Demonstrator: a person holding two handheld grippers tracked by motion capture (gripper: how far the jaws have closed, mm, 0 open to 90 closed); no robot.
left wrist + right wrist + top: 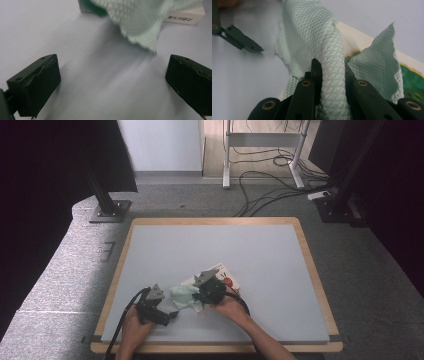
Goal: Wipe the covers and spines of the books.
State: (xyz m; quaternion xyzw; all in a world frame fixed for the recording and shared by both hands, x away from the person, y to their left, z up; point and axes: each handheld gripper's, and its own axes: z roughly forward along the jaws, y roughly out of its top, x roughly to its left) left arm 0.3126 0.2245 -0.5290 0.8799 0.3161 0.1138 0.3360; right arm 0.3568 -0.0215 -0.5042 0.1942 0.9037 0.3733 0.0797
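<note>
A pale green waffle-weave cloth (184,296) lies bunched over the near end of a flat white box (231,278) with red print. My right gripper (202,300) is shut on a fold of the cloth (332,75), which stands up between its two black jaws and drapes over the box (359,42). My left gripper (172,315) rests on the grey mat to the left, open, with its jaws wide apart and nothing between them (110,82). In the left gripper view the cloth's edge (140,27) hangs just ahead, in front of the box (185,16).
The grey mat (220,250) covers a wooden-edged table (310,265). Beyond the far edge are carpet, black stand bases (107,210), a white desk frame (262,150) and loose cables (270,190).
</note>
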